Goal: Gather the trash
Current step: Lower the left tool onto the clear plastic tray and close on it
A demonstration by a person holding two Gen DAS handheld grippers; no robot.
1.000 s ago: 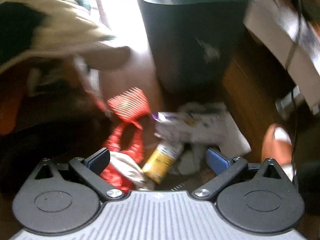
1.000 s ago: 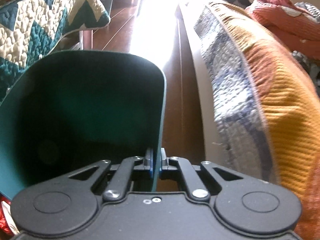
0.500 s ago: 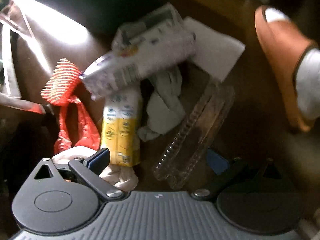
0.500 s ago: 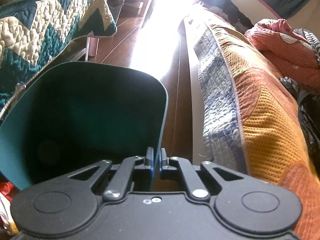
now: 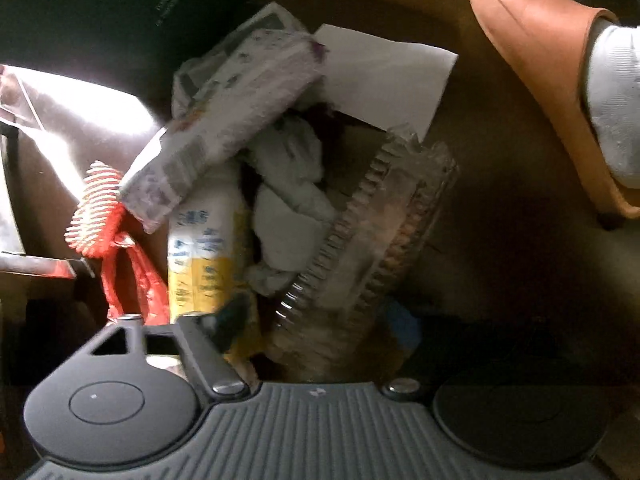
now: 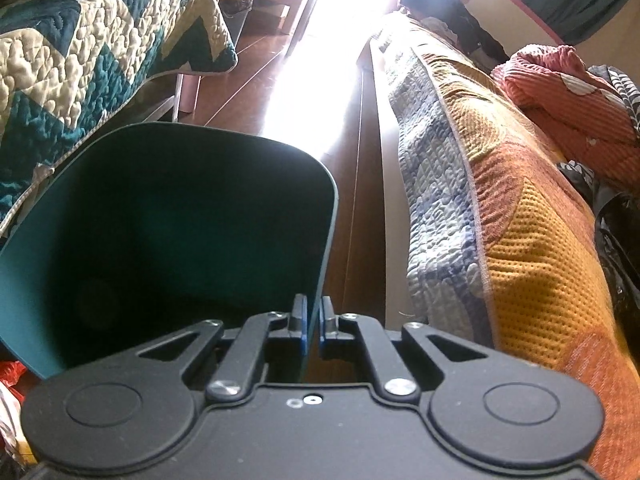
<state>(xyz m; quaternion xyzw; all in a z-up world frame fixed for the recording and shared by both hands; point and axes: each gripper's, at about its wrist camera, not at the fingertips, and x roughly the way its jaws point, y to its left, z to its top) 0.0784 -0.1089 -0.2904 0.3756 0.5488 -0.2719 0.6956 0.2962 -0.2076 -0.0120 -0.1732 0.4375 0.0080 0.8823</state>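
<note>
The left gripper (image 5: 316,320) has just been closing around the clear plastic tray (image 5: 360,248) in the floor's trash pile; contact is unclear. The right gripper (image 6: 314,326) is clamped on the teal bin (image 6: 168,240) rim.

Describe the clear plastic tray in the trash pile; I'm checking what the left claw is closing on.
The clear plastic tray is a long, ribbed, see-through container, crumpled and grubby. It lies slanted on the dark floor, its far end against a white paper sheet, its left edge against crumpled tissue. Its near end sits between the left claw, whose jaws have just been closing.
</note>
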